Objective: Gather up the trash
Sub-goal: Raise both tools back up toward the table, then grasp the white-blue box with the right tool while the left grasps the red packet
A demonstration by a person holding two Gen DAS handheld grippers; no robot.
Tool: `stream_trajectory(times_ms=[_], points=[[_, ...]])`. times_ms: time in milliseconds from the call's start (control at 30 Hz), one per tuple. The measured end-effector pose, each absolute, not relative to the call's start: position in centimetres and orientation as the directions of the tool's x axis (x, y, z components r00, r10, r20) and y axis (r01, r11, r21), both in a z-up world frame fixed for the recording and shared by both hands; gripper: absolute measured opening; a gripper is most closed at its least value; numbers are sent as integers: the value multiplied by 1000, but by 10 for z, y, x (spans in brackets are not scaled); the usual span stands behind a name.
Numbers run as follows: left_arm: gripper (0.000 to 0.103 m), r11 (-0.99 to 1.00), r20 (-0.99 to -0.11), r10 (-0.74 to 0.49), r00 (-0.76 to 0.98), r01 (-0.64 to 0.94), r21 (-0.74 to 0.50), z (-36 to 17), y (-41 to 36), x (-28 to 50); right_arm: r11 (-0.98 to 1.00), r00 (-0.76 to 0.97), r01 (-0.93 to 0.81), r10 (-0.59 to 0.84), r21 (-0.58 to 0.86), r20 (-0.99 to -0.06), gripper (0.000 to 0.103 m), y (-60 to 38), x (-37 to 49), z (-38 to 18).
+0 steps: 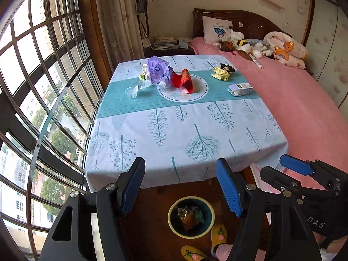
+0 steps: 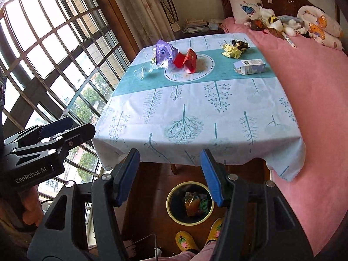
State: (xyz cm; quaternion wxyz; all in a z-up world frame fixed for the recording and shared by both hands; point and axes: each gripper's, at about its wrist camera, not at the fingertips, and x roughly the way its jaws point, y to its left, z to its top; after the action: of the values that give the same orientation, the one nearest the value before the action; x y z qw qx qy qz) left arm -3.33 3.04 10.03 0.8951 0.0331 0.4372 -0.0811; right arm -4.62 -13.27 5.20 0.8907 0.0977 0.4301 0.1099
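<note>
Nearest, the left gripper (image 1: 180, 187) and right gripper (image 2: 170, 176) both gape wide, holding nothing, above a round bin (image 2: 174, 215) containing crumpled wrappers. On the tablecloth (image 1: 174, 126) lie one purple bag (image 1: 157, 69), one red wrapper (image 1: 183, 80), one yellow wad (image 1: 220, 74), and one carton (image 1: 240, 89). "GenRobot.AI" marks the left gripper.

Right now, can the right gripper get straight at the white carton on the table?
Probably yes: the right gripper is open, and bare tablecloth lies between it and the white carton.
</note>
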Motion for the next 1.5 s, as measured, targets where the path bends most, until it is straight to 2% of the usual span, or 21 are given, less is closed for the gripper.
stream_trajectory(times_ms=[233,467,633,867,1200,1500], points=[[69,988,-770,-115,628,152,-23,119,38,-23,963,640,-133,264,234,-722,55,-135,-33,71],[69,994,-780,-63,623,105,3,109,32,16,968,656,-159,249,192,-713,55,-168,18,64],[69,998,-794,-13,607,60,29,91,9,70,975,668,-212,196,69,-718,55,-215,87,47],[69,999,-859,31,512,-26,20,49,-47,182,941,635,-338,202,-34,-745,55,-289,206,9],[69,995,-912,92,399,-11,96,-8,-132,294,753,514,-627,207,-199,-832,55,-335,331,-69],[69,988,-929,154,338,-44,148,-31,-132,344,506,366,-843,285,-186,-886,55,-316,370,-113]])
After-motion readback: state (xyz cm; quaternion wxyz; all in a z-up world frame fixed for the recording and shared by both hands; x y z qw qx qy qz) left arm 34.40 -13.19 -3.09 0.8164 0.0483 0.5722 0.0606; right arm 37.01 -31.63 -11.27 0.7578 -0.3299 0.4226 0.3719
